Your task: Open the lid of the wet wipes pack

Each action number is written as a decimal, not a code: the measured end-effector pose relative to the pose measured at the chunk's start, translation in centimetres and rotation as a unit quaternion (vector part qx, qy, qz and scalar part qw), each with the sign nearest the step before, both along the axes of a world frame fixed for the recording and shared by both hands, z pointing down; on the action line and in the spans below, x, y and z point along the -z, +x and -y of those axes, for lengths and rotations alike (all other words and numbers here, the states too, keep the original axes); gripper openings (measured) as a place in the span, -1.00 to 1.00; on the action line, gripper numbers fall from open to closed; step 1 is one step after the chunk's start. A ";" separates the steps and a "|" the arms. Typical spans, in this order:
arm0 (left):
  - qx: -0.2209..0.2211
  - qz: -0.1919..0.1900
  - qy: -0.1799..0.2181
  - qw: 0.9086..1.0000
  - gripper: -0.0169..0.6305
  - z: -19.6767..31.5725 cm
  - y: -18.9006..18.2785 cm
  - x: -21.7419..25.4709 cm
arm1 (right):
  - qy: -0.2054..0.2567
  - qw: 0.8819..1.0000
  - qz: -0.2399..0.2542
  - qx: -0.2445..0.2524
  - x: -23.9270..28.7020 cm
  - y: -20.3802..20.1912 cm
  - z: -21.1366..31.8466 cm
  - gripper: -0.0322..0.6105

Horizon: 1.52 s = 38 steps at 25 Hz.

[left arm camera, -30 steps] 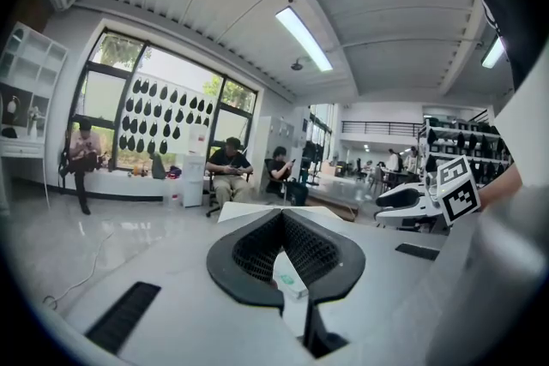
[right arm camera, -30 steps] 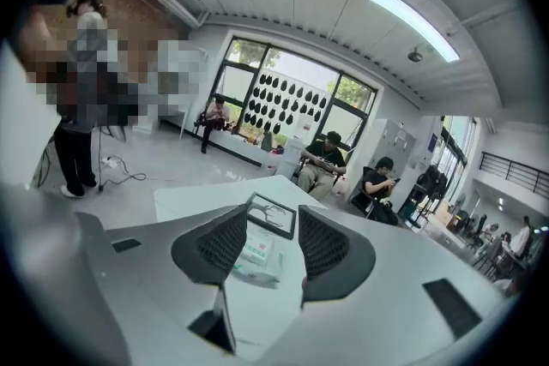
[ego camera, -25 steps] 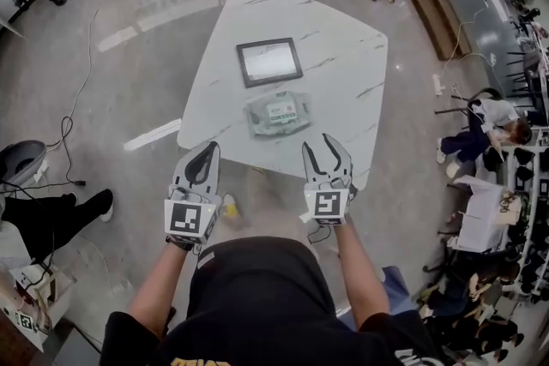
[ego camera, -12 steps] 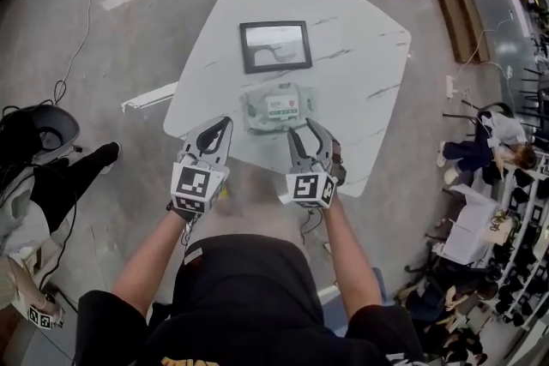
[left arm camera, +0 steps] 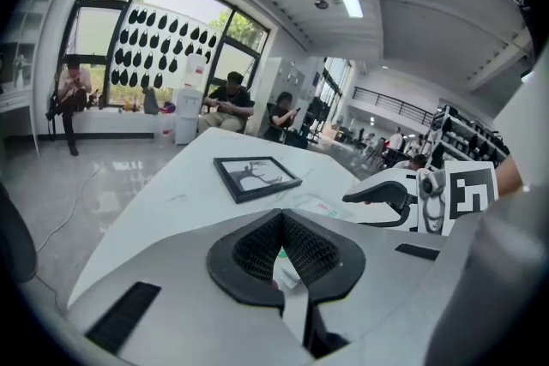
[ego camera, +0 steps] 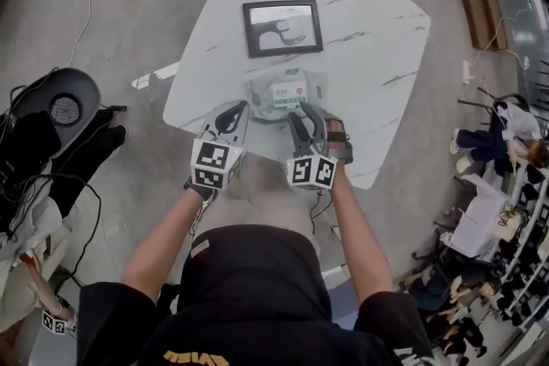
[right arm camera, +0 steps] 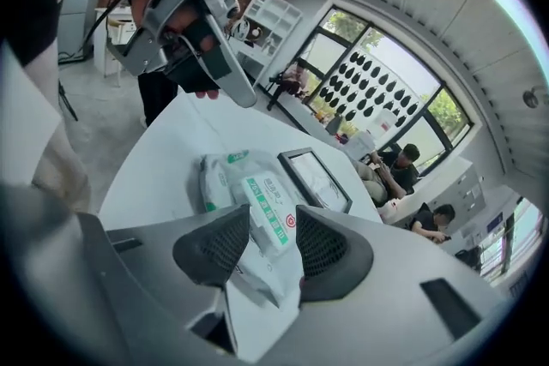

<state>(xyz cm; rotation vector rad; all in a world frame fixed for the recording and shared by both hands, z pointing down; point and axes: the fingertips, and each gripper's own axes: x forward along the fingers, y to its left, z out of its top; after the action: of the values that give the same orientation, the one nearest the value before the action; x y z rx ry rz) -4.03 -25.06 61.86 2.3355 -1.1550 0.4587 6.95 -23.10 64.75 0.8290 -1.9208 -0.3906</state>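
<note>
**Both claws closing in on a shut wipes pack**

The soft white-and-green wet wipes pack [ego camera: 268,96] is lying flat on the white marble-look table [ego camera: 377,39], close to the middle of its near edge. Its white lid flap with green and red print [right arm camera: 268,210] is sitting flush on top, so the task proper is not yet begun. With the lid down, the wipes inside are not showing.

The right claw [ego camera: 306,116] is hanging at the pack's near right end. Its jaws are standing spread, though they have just been closing a little. The pack's near end is showing in the gap between them, and the pads are not pressing on it. The left claw [ego camera: 235,110] is hovering just beside the pack's near left corner, with its tips pressed together on nothing.

Beyond the pack, toward the table's middle, a black rectangular picture frame [ego camera: 282,27] is lying flat, holding a pale sheet with a dark branching drawing.

The risks are probably these. The pack is looking light and limp, so unless one claw is pinning it, pulling the flap may lift the whole pack. A blunt pad may also catch wrapper film instead of the flap's edge. So near the edge, a sideways nudge could send the pack off the table.
</note>
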 end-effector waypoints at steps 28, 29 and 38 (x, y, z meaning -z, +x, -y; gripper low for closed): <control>-0.047 0.007 -0.121 0.992 -0.90 -2.3 1.5 -7.1 | 0.024 0.994 -0.076 0.073 -1.3 -1.0 -0.7 -0.86; -0.045 0.007 -0.122 0.991 -0.90 -2.2 1.5 -7.0 | 0.024 0.995 -0.073 0.069 -0.8 -1.0 -0.6 -0.86; -0.045 0.008 -0.129 0.991 -0.90 -2.2 1.5 -7.6 | 0.040 0.994 -0.070 0.071 0.8 -1.0 0.5 -0.86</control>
<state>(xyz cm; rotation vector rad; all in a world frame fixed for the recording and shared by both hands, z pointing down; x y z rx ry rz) -2.57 -22.90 69.42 2.1682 -0.9391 0.6220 5.93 -23.59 63.94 0.6992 -1.8485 -0.5995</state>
